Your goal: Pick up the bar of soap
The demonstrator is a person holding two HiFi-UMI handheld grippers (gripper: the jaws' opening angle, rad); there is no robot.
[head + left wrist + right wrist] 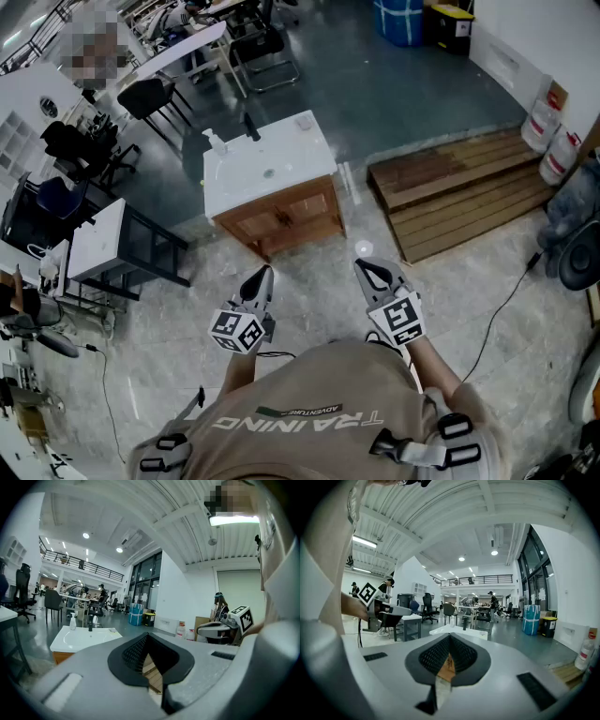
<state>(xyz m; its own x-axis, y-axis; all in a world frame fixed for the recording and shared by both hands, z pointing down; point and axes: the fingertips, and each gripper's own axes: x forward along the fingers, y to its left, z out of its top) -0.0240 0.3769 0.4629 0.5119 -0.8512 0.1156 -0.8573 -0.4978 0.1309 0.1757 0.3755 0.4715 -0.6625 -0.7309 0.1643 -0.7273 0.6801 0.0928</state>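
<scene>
The left tongs [262, 275] and right tongs [362, 268] are both closed and empty, held side by side, well apart from the white-topped washbasin cabinet [309, 155].

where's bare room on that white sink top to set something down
Bare: near strip and front right corner of the white sink top, between basin and rim. Crowded: its far edge, with a clear pump bottle, black tap and small pale bar at the far right corner.
</scene>
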